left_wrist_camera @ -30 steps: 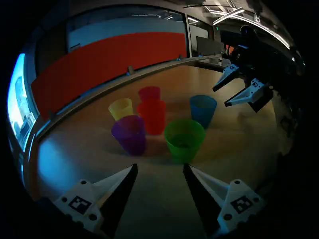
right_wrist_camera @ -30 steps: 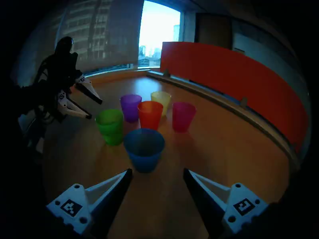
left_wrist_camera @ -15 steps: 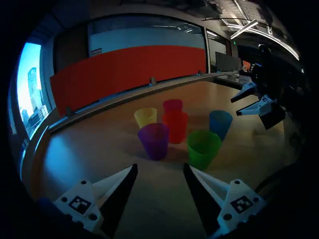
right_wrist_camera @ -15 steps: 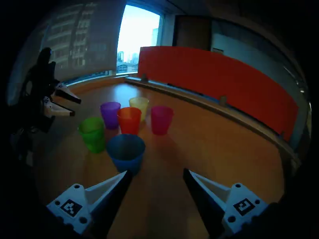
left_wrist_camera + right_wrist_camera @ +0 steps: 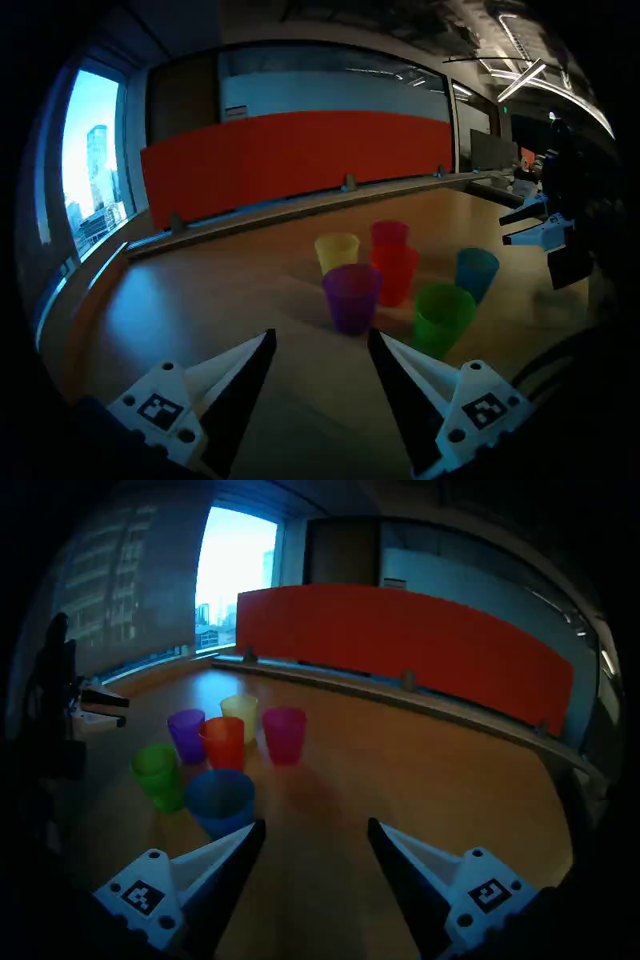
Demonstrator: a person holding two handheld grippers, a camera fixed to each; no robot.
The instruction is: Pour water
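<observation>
Several plastic cups stand grouped on a wooden table (image 5: pixel 224 296). In the left gripper view the purple cup (image 5: pixel 351 298) is nearest, with green (image 5: pixel 442 318), orange (image 5: pixel 394 274), yellow (image 5: pixel 337 253), magenta (image 5: pixel 389 234) and blue (image 5: pixel 477 274) around it. My left gripper (image 5: pixel 320 352) is open and empty, short of the purple cup. In the right gripper view the blue cup (image 5: pixel 220 802) is closest, then green (image 5: pixel 158 777), orange (image 5: pixel 222 742), purple (image 5: pixel 186 735), yellow (image 5: pixel 239 717), magenta (image 5: pixel 285 734). My right gripper (image 5: pixel 316 836) is open, empty, right of the blue cup.
A long red panel (image 5: pixel 296 160) runs behind the table's far edge. A bright window (image 5: pixel 232 584) lies at one end. The right gripper (image 5: pixel 538 228) hangs at the far right of the left gripper view; the left gripper (image 5: pixel 98 708) appears at the far left of the right gripper view.
Both grippers have turned and drawn back. The cups slid right in the left gripper view and left in the right gripper view, and look smaller. Both stayed open.
</observation>
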